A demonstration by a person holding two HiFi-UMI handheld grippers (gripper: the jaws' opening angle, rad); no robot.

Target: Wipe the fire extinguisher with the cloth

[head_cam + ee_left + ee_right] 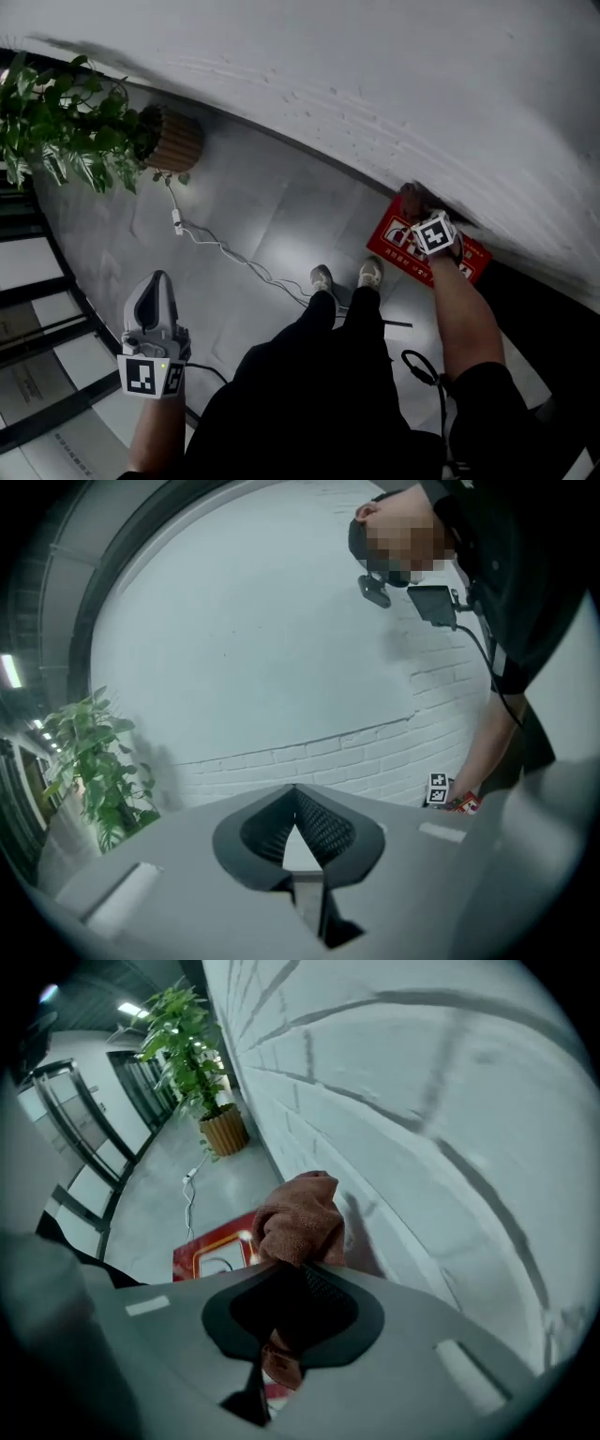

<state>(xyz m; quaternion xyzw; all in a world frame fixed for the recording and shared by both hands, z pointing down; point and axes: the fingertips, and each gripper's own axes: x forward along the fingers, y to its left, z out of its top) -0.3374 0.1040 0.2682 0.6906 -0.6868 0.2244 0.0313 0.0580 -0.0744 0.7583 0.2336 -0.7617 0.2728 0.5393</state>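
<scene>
Right gripper (pixel 302 1283) pinches brown cloth (pixel 300 1218), poised over red box (pixel 211 1252) on the floor against brick wall (pixel 394 1101); extinguisher itself not visible. Left gripper (pixel 296 799) closed, empty, well apart. Wiping looks not yet begun; all left.

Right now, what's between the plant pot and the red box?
A white cable snakes over the floor, and the person's shoes stand nearer the red box; the head view shows it.

Dim, grey indoor light from ceiling lamps (pixel 131 1007), with strong fisheye bending at edges
</scene>
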